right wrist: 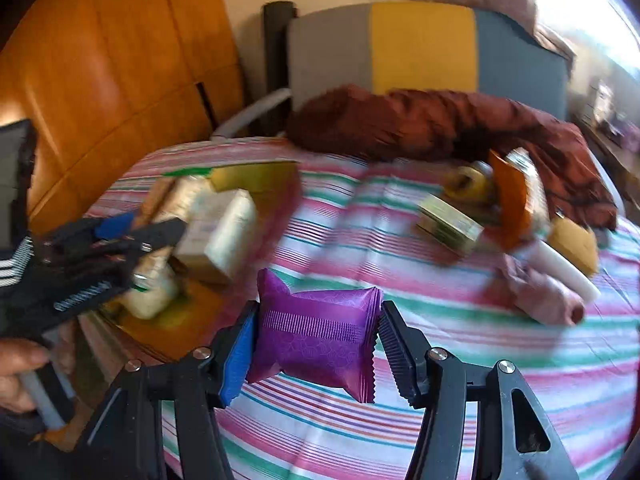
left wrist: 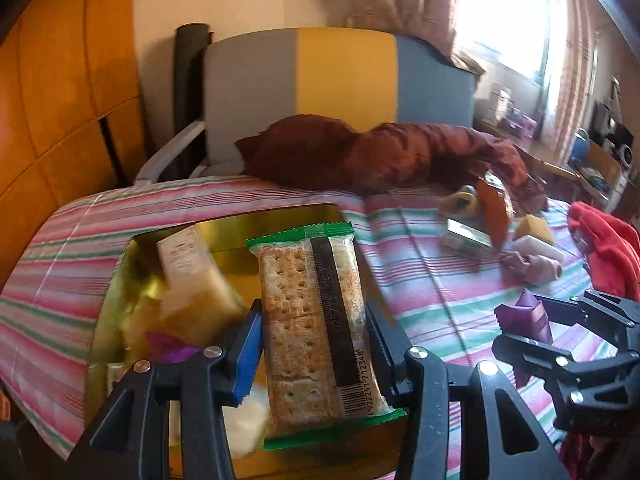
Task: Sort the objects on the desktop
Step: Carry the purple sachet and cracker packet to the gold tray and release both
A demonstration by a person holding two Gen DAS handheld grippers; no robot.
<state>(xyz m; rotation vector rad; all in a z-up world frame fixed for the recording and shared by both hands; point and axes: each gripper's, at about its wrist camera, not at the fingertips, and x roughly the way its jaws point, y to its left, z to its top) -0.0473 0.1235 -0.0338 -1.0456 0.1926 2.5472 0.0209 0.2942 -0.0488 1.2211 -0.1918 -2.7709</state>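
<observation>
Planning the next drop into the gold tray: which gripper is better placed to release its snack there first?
Left. The left gripper holds the cracker packet directly over the gold tray. The right gripper grips the purple packet over the striped tablecloth, beside the tray.

Cracker pack (left wrist: 316, 320) above tray (left wrist: 256, 220), tray left on tablecloth (left wrist: 420, 280), clutter right

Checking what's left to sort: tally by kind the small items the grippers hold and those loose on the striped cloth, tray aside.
Packets: 3 (cracker packet, purple packet, orange packet)
Boxes: 1 (flat box)
Rolls: 2 (tape roll, pinkish roll)
Yellow block: 1
White cylinder: 1
Total: 8
</observation>
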